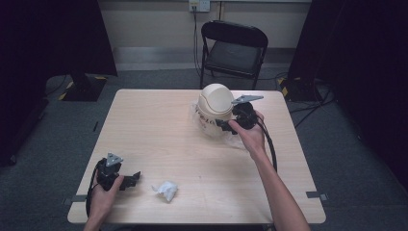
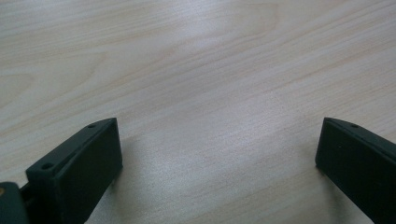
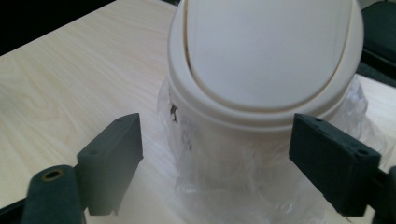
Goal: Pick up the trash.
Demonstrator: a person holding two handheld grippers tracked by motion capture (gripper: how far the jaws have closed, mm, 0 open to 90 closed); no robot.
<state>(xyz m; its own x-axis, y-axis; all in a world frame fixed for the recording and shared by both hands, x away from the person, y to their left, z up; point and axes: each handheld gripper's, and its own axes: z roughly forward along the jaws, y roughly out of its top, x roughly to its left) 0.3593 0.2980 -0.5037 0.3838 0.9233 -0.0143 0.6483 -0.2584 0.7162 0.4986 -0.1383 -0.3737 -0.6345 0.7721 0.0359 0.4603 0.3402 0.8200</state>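
A small cream bin with a domed swing lid (image 1: 215, 102) stands on the wooden table (image 1: 159, 130), lined with a clear plastic bag (image 1: 226, 137) that spills out around its base. My right gripper (image 1: 226, 124) is open right in front of the bin (image 3: 266, 60), one jaw on each side of the bag (image 3: 219, 163), not touching. A crumpled white tissue (image 1: 166, 190) lies near the front edge. My left gripper (image 1: 131, 180) rests open on the table just left of the tissue, and its own view has bare wood (image 2: 201, 79) between the jaws.
A black folding chair (image 1: 233, 50) stands behind the table's far edge. Dark curtains hang on both sides, and a stand base (image 1: 84, 86) sits on the floor at the back left. Cables run along the floor at the right.
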